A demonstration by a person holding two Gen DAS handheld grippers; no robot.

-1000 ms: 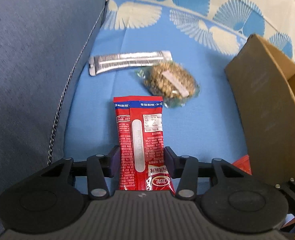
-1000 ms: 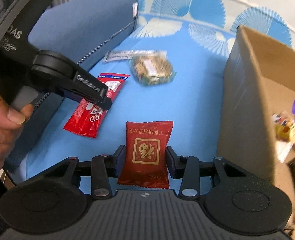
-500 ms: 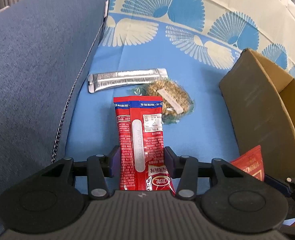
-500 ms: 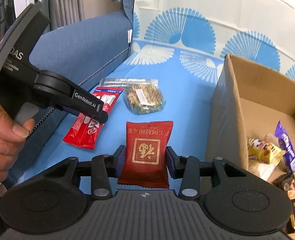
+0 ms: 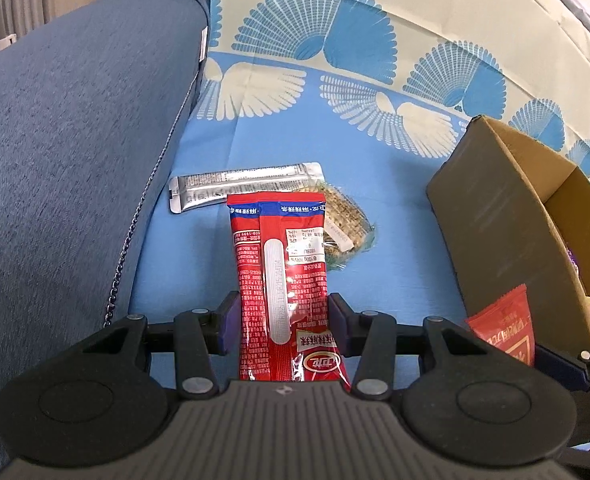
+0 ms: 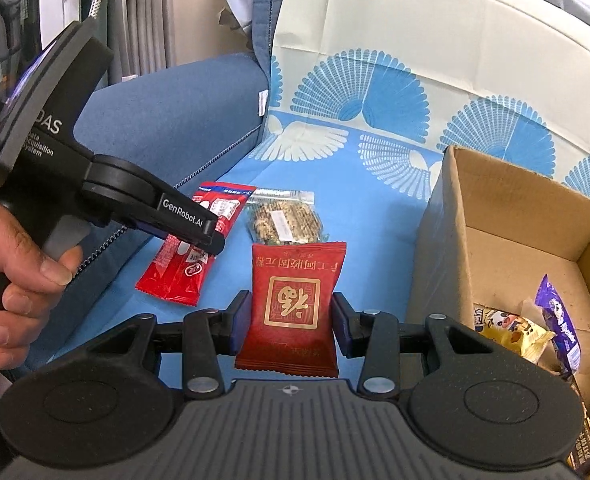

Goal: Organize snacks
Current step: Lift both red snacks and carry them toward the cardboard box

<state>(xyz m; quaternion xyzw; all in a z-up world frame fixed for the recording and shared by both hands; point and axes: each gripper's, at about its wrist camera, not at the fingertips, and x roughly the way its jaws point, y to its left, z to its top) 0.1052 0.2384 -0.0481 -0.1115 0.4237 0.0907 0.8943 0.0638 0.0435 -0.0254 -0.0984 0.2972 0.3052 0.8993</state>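
In the left wrist view my left gripper (image 5: pixel 283 316) is shut on a long red snack packet (image 5: pixel 283 256), which sticks out forward over the blue sofa cover. In the right wrist view my right gripper (image 6: pixel 291 320) is shut on a square red pouch (image 6: pixel 295 300) with a gold seal. That view also has the left gripper (image 6: pixel 211 240) at the left, clamped on the long red packet (image 6: pixel 179 272). A cardboard box (image 6: pixel 435 240) stands open just right of the pouch. The pouch's corner (image 5: pixel 503 330) shows beside the box (image 5: pixel 495 220) in the left wrist view.
A silver bar (image 5: pixel 243 190) and a clear-wrapped grain cake (image 5: pixel 347 224) lie on the blue cover beyond the packet. The box holds a yellow packet (image 6: pixel 507 332), a purple packet (image 6: pixel 559 320) and others. A blue armrest (image 5: pixel 75 160) rises at left. A hand (image 6: pixel 19 280) grips the left tool.
Both grippers have tipped upward, so more of the sofa back and the box's inside shows. The right gripper rose slightly with its pouch. Both grips are unchanged.
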